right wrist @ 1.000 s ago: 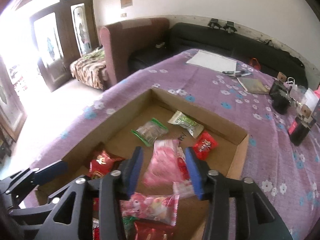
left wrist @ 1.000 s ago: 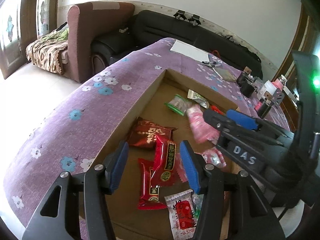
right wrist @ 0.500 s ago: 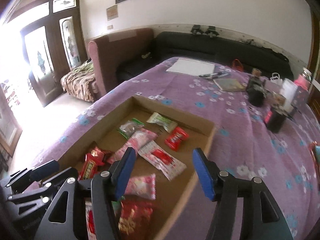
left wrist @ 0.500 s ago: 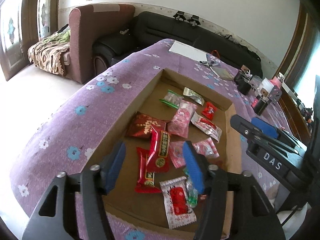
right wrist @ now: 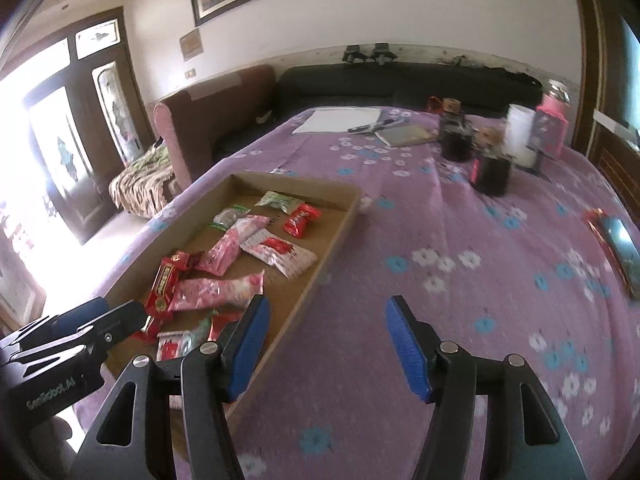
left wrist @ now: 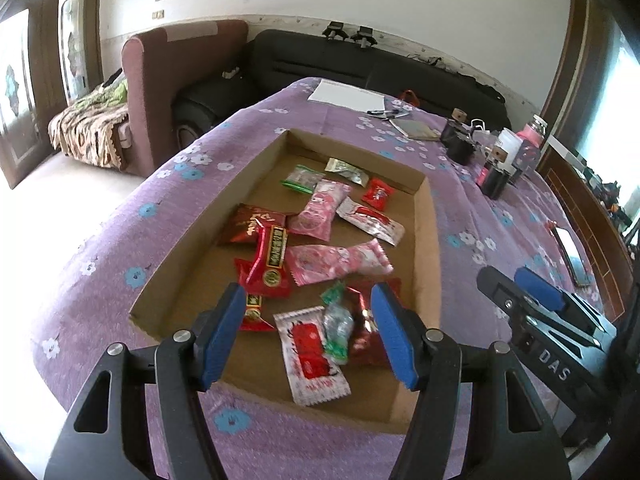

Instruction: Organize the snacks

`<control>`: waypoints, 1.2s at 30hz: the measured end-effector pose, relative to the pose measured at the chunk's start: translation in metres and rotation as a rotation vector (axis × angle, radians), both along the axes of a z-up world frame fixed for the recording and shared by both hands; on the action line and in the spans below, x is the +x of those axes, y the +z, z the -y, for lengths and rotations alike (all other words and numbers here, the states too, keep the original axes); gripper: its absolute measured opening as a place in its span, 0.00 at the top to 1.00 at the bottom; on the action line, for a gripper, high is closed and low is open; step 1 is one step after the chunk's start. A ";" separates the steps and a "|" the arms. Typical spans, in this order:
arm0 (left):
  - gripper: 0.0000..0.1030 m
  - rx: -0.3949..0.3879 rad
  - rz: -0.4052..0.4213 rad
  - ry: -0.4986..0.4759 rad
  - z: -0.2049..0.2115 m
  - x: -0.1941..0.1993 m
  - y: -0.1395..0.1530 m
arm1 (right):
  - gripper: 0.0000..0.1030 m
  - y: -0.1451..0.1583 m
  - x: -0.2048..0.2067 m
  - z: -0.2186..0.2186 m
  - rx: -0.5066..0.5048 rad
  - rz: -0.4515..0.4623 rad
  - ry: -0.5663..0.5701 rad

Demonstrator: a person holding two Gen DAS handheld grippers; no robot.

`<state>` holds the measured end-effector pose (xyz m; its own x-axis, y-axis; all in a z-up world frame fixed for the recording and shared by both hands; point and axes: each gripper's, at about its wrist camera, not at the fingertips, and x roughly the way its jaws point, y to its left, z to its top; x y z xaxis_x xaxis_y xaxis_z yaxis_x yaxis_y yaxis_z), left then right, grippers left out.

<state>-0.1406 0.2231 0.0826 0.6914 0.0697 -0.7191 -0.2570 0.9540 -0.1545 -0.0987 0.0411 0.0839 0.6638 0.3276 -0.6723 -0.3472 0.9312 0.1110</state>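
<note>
Left hand-held gripper (left wrist: 306,332): we see its jaws parted, empty, above the box's near end.
Right hand-held gripper (right wrist: 328,344): ours gapes too, holding nothing, over purple cloth.
Snacks (left wrist: 320,236): scattered inside the cardboard box (left wrist: 424,240) on the table (right wrist: 460,240).

right gripper (left wrist: 554,354) body, left wrist view: white "DAS" | left gripper (right wrist: 50,394) body, right wrist view: pale lettering, blurred, starts "Gen", rest unreadable | red snack packet (left wrist: 269,263) in cardboard tray (left wrist: 423,248): gold characters on dark strip, not legible | other wrappers: print too small
</note>
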 end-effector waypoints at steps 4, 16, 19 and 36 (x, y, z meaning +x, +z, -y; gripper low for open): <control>0.37 0.052 0.045 0.032 0.013 -0.012 0.011 | 0.37 0.003 -0.019 0.018 0.029 0.017 -0.021; 0.00 0.254 0.505 0.275 0.030 -0.090 0.075 | 0.33 0.022 -0.060 0.039 0.038 0.122 -0.006; 0.00 0.249 0.462 0.304 0.023 -0.085 0.073 | 0.33 0.024 -0.066 0.041 0.049 0.134 0.001; 0.00 0.031 0.029 0.172 0.014 -0.019 0.003 | 0.26 0.003 -0.076 0.018 -0.021 0.124 0.072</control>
<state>-0.1597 0.2094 0.0852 0.6879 0.2104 -0.6946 -0.4124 0.9009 -0.1354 -0.1748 0.0228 0.0868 0.7173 0.3646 -0.5937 -0.4233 0.9049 0.0443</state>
